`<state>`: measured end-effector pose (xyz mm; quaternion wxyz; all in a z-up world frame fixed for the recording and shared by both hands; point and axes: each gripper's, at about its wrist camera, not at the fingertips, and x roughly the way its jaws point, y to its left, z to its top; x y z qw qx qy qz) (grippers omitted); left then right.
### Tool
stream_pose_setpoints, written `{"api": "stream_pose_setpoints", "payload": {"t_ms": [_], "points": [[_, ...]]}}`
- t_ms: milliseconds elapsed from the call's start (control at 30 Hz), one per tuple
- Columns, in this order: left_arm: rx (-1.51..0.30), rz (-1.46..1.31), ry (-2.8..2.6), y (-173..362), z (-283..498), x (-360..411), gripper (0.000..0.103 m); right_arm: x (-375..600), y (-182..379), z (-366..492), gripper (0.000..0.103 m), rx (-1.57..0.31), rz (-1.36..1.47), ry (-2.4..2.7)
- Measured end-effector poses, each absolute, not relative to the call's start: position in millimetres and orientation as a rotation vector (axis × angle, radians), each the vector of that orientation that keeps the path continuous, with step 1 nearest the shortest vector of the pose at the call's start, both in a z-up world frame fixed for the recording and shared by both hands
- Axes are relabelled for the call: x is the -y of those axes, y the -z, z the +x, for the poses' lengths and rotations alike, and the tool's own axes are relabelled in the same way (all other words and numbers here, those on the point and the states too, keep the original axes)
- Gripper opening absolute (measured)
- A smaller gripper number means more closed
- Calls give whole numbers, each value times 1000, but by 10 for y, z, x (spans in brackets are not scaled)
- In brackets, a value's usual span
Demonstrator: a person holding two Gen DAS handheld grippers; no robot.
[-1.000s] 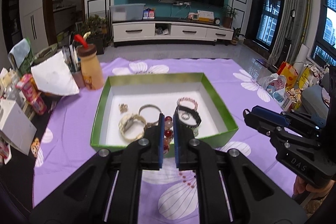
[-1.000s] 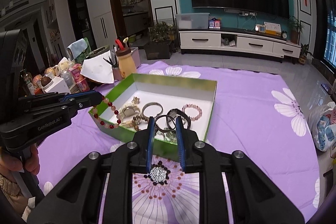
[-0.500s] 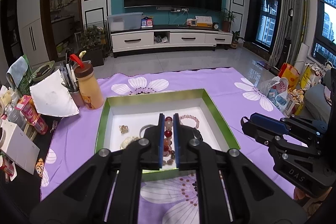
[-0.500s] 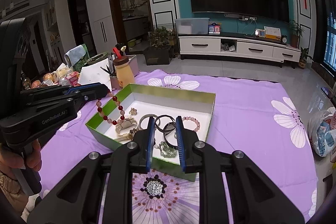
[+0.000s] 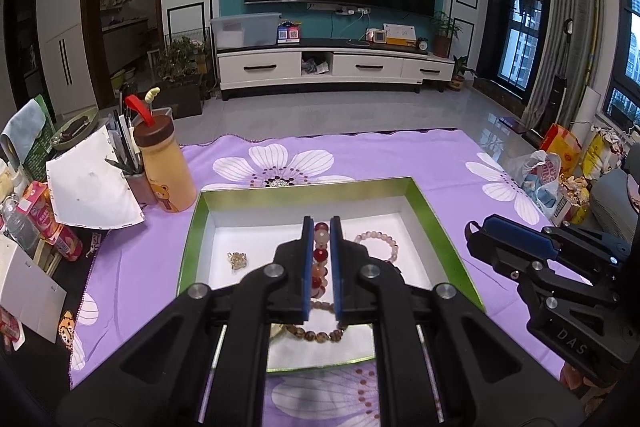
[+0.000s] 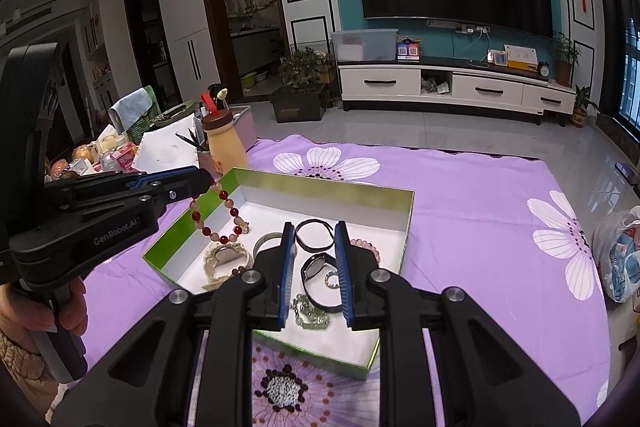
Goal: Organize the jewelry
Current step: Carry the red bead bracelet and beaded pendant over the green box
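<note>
A green-rimmed white box [image 5: 434, 223] [image 6: 328, 187] lies on the purple flowered cloth. My left gripper [image 5: 321, 227] [image 6: 204, 183] is shut on a red and pink bead bracelet [image 5: 320, 255] [image 6: 218, 227] and holds it hanging above the box's left side. In the box lie a pink bead bracelet [image 5: 378, 241], a gold charm [image 5: 238, 259], a pale watch [image 6: 224, 259], a silver bangle [image 6: 266, 241], a black ring [image 6: 314, 235], a black watch [image 6: 316, 269] and a green piece [image 6: 310, 315]. My right gripper [image 6: 312, 255] [image 5: 480, 231] is open and empty above the box's near right part.
A yellow bottle with a brown cap [image 5: 162, 167] and a pen holder [image 5: 128, 163] stand left of the box beside paper [image 5: 88, 187] and snack packs [image 5: 44, 223]. Plastic bags [image 5: 540, 175] lie on the right. The cloth's edge [image 5: 320, 137] runs beyond the box.
My left gripper has lifted higher with the bead bracelet, which now hangs free over the box. My right gripper has also risen slightly and stays open.
</note>
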<state>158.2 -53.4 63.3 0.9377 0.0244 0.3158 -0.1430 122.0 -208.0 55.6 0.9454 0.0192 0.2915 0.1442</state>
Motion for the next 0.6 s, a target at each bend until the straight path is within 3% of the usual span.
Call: {"api": "stream_pose_setpoints", "payload": {"t_ms": [600], "points": [[-737,44,259,-190,2011,522,7,2020,-275,1574,20,-663,42,-289]]}}
